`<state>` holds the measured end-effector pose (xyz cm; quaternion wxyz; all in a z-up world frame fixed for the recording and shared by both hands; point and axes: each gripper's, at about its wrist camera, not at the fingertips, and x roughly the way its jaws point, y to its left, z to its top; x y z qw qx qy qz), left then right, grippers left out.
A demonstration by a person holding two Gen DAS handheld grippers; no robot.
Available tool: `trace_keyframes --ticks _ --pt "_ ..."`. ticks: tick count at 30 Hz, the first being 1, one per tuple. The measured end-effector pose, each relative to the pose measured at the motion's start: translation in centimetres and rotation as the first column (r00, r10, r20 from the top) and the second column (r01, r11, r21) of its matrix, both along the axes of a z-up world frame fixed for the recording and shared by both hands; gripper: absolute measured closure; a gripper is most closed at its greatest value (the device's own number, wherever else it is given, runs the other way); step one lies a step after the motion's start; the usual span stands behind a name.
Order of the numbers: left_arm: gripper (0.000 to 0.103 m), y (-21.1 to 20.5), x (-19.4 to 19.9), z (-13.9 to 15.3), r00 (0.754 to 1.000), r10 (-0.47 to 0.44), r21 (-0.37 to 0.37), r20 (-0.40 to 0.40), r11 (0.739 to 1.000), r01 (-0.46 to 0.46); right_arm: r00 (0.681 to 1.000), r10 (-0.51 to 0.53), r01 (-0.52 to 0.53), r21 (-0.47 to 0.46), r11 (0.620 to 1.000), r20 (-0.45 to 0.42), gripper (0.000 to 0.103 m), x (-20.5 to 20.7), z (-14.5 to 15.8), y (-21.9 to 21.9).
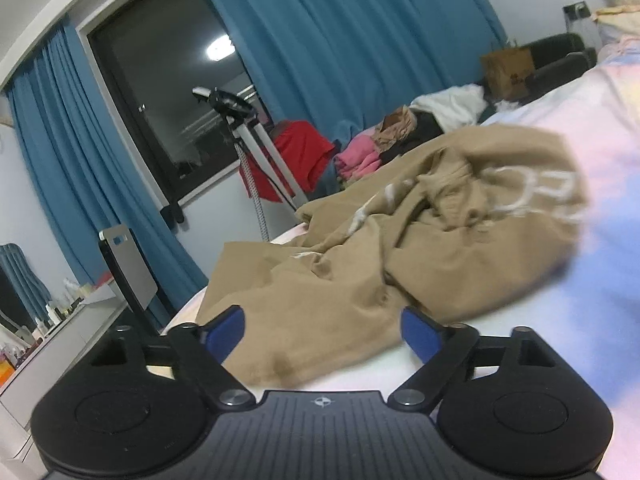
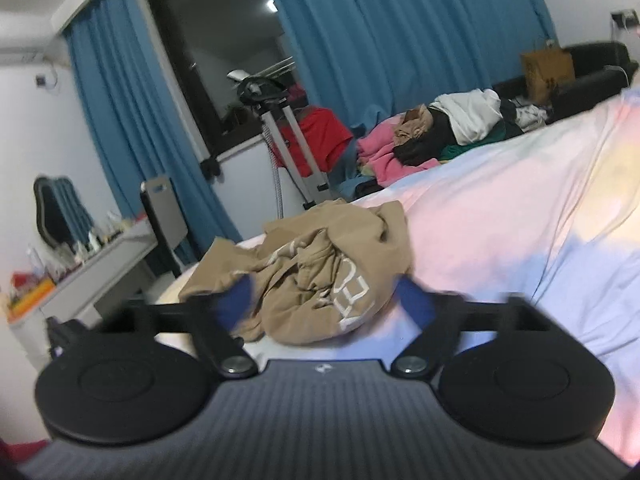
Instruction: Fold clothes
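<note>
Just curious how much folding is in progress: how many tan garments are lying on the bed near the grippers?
1: a crumpled tan garment on the pastel bedsheet, just ahead of both grippers. More clothes are piled beyond.

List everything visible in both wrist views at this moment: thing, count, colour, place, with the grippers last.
T-shirt: one, tan with white lettering, crumpled at the near corner of the bed.
Bed cover: one, pastel pink, blue and white, under the T-shirt.
Clothes pile: one heap, pink, white, black, green, at the bed's far end.
Red garment: one, hanging by the garment steamer.
Curtains: blue, either side of the dark window.
Paper bag: one, brown, on the black sofa.
Dresser: one, grey, cluttered, at left.
Left gripper: black, blue pads, open, nothing gripped.
Right gripper: same, open, blurred.
</note>
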<state>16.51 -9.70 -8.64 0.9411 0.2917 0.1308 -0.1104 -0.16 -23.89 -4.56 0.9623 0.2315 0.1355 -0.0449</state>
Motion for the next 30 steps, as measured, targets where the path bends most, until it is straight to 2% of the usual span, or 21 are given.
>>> trace_keyframes --ticks 1,2,4,5,7,10,13,15,19,24,27,28,30 --pt "0.033 0.0 1.1 -0.1 1.000 0.015 -0.003 -0.006 1.000 -0.015 1.000 0.001 -0.001 0.010 1.000 -0.006 0.014 0.5 -0.4 -0.2" --pt "0.038 0.0 2.2 -0.3 1.000 0.024 -0.008 -0.016 1.000 -0.024 1.000 0.001 -0.001 0.019 1.000 -0.013 0.014 0.9 -0.9 -0.5" --pt "0.060 0.2 4.2 -0.3 0.998 0.034 -0.038 -0.054 0.999 -0.036 0.999 0.006 -0.005 0.034 0.999 -0.033 0.015 2.0 -1.9 -0.8" --pt "0.066 0.6 4.8 -0.2 0.996 0.038 -0.061 -0.077 0.997 -0.043 0.999 0.006 -0.005 0.036 0.999 -0.049 0.015 2.6 -2.4 -0.8" --pt "0.095 1.4 5.5 0.5 0.993 0.041 -0.128 -0.112 0.990 -0.056 0.997 0.011 -0.008 0.041 0.999 -0.072 0.015 3.4 -3.1 -0.8" --pt "0.099 3.3 4.6 2.6 0.993 0.043 -0.264 -0.108 0.962 -0.070 0.996 0.008 -0.004 0.041 0.999 -0.091 0.015 4.0 -3.9 -0.7" --pt "0.100 5.6 2.4 5.3 0.995 0.029 -0.408 -0.096 0.911 -0.066 0.995 0.003 0.000 0.036 0.999 -0.095 0.015 4.2 -4.1 -0.7" --pt "0.100 7.2 0.5 7.0 0.996 0.019 -0.474 -0.087 0.878 -0.058 0.996 0.002 -0.001 0.014 1.000 -0.091 0.015 4.1 -3.9 -0.4" --pt "0.100 10.0 -4.1 10.6 0.997 -0.009 -0.566 -0.081 0.823 -0.039 0.996 0.003 -0.008 -0.053 0.999 -0.085 0.015 3.2 -3.6 0.4" --pt "0.100 13.2 -11.8 15.3 0.997 -0.069 -0.661 -0.026 0.749 0.035 0.997 0.028 -0.036 -0.114 0.993 -0.077 0.015 2.0 -2.6 1.6" --pt "0.100 15.6 -16.0 17.1 0.994 -0.107 -0.708 0.008 0.701 0.081 0.995 0.061 -0.072 -0.141 0.987 -0.081 0.015 0.9 -1.7 2.2" --pt "0.100 16.3 -16.9 17.2 0.994 -0.107 -0.713 0.015 0.696 0.086 0.993 0.080 -0.091 -0.142 0.986 -0.083 0.015 0.3 -1.4 2.5" --pt "0.100 17.4 -18.2 17.1 0.996 -0.087 -0.705 0.020 0.706 0.076 0.988 0.129 -0.140 -0.143 0.980 -0.083 0.015 -0.7 -0.8 3.1"
